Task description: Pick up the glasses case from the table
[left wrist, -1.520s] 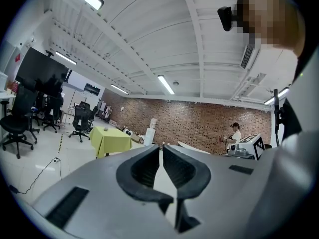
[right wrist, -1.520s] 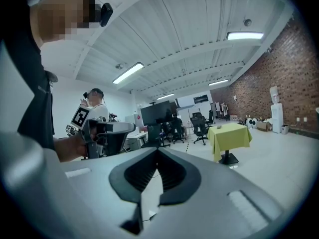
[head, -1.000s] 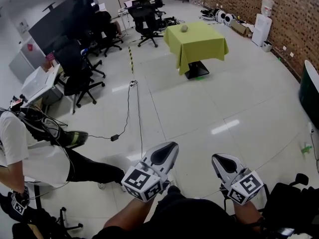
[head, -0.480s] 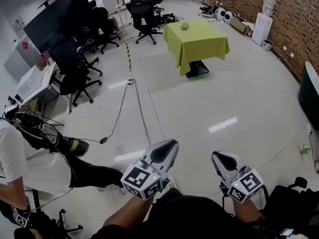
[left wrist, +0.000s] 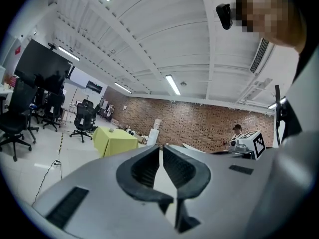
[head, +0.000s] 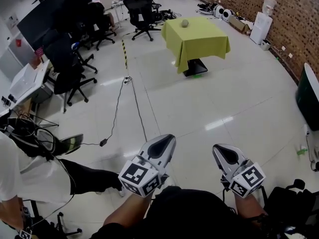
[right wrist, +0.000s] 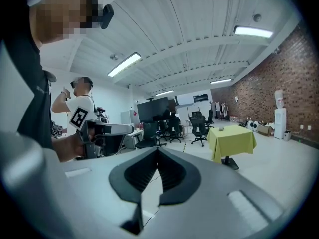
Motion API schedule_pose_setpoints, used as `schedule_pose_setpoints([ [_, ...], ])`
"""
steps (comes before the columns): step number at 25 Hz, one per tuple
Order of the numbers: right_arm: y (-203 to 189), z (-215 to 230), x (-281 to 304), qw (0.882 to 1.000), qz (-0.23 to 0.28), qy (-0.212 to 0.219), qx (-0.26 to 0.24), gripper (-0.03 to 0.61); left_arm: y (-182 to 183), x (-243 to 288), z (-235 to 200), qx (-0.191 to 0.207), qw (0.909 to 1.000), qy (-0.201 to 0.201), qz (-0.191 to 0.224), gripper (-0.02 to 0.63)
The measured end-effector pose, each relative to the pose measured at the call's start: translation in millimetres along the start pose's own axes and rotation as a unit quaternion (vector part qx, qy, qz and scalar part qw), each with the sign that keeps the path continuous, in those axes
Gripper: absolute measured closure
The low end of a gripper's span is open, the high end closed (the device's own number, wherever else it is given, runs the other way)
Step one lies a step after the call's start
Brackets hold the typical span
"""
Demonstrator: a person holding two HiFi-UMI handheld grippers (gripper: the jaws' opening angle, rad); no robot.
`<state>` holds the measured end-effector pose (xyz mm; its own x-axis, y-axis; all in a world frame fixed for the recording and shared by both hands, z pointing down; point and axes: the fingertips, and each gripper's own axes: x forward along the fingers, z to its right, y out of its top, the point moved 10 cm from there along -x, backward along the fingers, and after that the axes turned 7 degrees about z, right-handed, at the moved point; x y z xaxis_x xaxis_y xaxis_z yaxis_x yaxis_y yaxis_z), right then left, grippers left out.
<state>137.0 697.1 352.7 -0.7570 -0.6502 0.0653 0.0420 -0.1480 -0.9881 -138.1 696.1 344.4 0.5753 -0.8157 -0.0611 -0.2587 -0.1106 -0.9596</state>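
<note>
Glasses case (head: 185,23) on the green-clothed table (head: 205,38), toward its far edge and well apart from us.
We hold the left gripper (head: 166,139) and the right gripper (head: 223,150) side by side on the near side of the table, each with its jaws clenched together on nothing. Black office chairs (head: 141,11) stand to the table's left, a brick wall (head: 294,14) to its right, and a cable (head: 135,99) runs over the floor between the table and us.
</note>
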Motion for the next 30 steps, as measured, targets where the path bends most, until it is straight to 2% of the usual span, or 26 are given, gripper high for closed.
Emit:
schedule_pose_setpoints([
  [10, 10.2, -0.9, 58.4, 0.999, 0.012, -0.03, -0.006, 0.577, 19.7, 11.3, -67.2, 0.006, 0.9997, -0.022, -0.001, 0.584],
  [18, 10.1, 9.4, 80.1, 0.999, -0.004, -0.047, 0.009, 0.577, 20.9, 24.3, -98.7, -0.008, 0.9997, -0.023, -0.009, 0.588],
  [23, 4.9, 26.1, 89.6, 0.999, -0.006, -0.04, 0.015, 0.577, 7.6, 41.3, -103.4, -0.014, 0.9993, -0.023, -0.025, 0.588],
  [30, 6.1, 63.3, 110.9, 0.999, -0.001, -0.019, 0.026, 0.577, 6.9, 71.4, -109.7, -0.009, 0.9992, -0.01, -0.038, 0.588],
])
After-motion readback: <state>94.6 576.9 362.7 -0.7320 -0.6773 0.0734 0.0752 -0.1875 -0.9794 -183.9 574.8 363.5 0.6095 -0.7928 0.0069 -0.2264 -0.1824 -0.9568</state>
